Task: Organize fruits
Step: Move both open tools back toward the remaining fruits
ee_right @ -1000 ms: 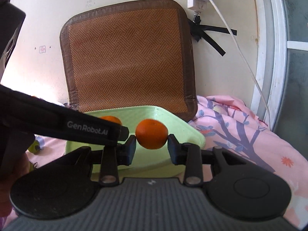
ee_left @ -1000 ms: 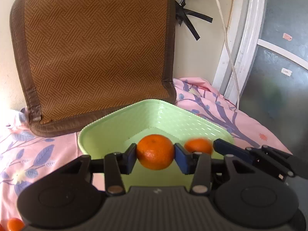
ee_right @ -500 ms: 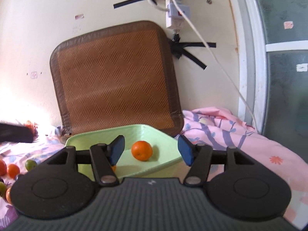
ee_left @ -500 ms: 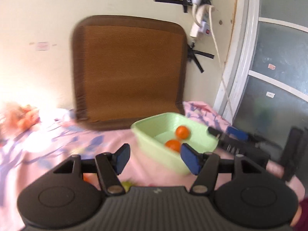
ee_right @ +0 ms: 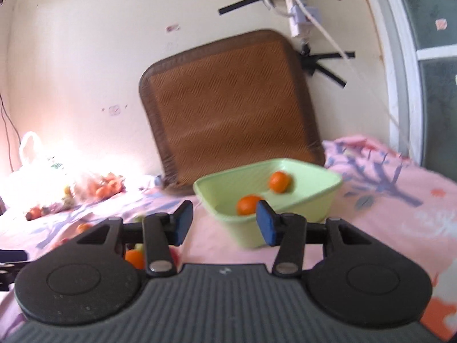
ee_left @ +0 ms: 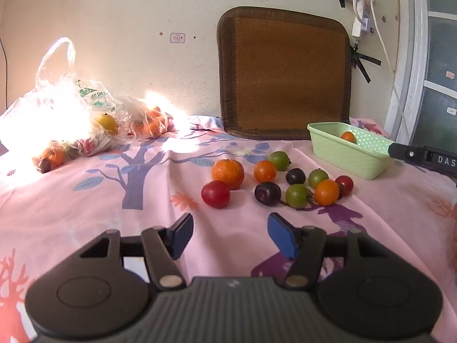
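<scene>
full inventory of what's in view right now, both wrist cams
green basket: 1, pale green, on the cloth right of the loose fruit
oranges in basket: 2, orange, inside it
large orange: 1, orange, on the cloth
small round fruits: 9 loose; 3 green, 2 orange, 2 red, 2 dark purple, clustered beside the large orange
plastic bags: clear, fruit inside, far left by the wall; count unclear in glare
woven mat: 1, brown, leaning on the wall
bedcloth: pink, tree print
power strip: white, on wall, cable hanging
left gripper: open, empty
right gripper: open, empty, jaws just closing
</scene>
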### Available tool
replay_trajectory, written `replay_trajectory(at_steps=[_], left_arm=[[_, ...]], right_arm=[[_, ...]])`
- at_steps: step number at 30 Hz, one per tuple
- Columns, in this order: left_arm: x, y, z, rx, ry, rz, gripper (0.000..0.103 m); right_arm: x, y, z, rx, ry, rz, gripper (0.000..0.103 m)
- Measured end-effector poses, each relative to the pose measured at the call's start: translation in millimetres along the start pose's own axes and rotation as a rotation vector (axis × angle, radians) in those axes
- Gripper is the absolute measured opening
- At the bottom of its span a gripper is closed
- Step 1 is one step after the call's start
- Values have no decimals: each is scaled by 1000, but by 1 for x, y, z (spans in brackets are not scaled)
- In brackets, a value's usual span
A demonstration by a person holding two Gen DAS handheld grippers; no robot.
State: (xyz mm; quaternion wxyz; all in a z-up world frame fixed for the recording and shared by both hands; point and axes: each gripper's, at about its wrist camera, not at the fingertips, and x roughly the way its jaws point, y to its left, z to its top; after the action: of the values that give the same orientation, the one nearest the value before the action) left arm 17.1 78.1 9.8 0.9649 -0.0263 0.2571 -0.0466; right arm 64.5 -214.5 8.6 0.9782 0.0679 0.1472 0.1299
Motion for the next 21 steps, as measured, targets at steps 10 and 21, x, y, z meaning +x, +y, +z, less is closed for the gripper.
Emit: replay_trajectory(at_steps=[10, 21], left_arm=[[-3, -4, -10, 33, -11, -34, 59], [1, -3, -10, 15, 7, -54, 59]], right_arm=[[11, 31, -26, 52, 122, 78, 54], [11, 31, -29, 77, 156, 90, 51]])
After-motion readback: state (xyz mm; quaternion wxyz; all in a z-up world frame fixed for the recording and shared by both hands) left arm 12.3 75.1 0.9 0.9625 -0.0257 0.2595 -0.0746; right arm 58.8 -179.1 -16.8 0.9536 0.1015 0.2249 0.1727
